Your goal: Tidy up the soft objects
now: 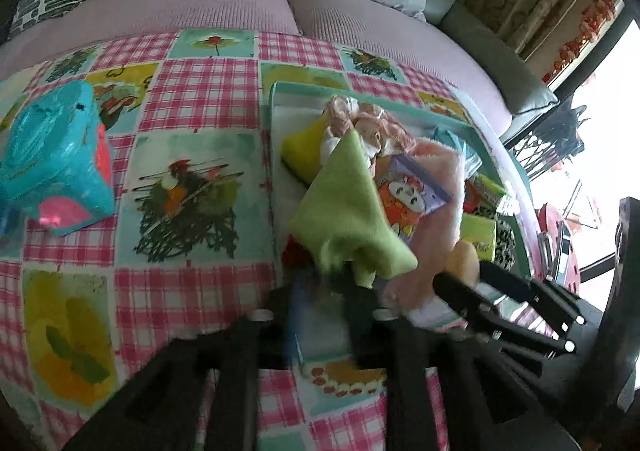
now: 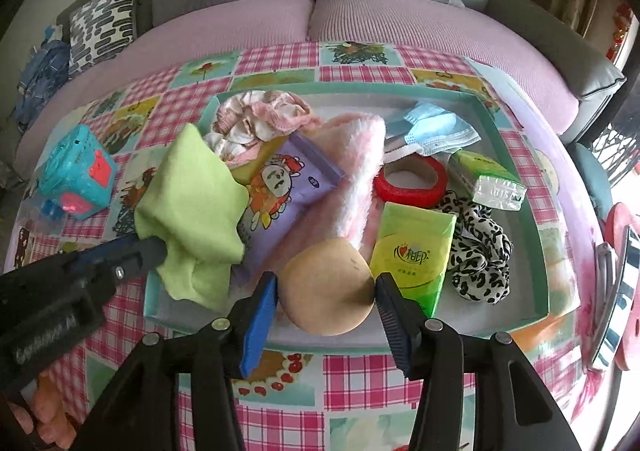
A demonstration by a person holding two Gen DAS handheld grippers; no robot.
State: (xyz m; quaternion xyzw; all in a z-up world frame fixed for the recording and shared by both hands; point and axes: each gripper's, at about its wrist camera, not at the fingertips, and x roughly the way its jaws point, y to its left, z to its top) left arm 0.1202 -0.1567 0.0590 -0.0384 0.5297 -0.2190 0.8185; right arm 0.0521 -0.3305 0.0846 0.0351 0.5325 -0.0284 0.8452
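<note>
Insp. note, standing at the table: teal-rimmed tray [image 2: 516,155] sits on the checked tablecloth [image 2: 360,371], packed w/ soft goods; left gripper [image 2: 160,251] is clenched on a bunched corner of the green cloth [image 2: 192,207], which hangs lifted over the tray's left end, draping partly over the purple pouch [image 2: 288,187]; in the left wrist view the same cloth [image 1: 344,211] fans out ahead of the claw, fingertips blurred, so the pinch itself is read from the right view. Right gripper [image 2: 324,291] is spread wide, holding nothing; its blue-padded fingers [image 2: 260,315] stand either side of the round beige sponge [image 2: 328,287], which lies dead ahead at the tray's near edge; right finger looks to touch or nearly touch the sponge's rim, left one just beside it; contact not certain. Sponge is roughly round, no long axis to speak of; right arm clearly nearer to it than left. Green tissue pack [image 2: 412,255] is just beside the sponge on the right; risk, in my judgement, of the right finger catching it on closing. Pink fluffy towel [image 2: 356,179], red tape roll [image 2: 412,179], leopard scarf [image 2: 480,251], face mask [image 2: 436,131] lie further in; blue cube toy [image 2: 76,179] stands outside the tray, well apart to the left.
</note>
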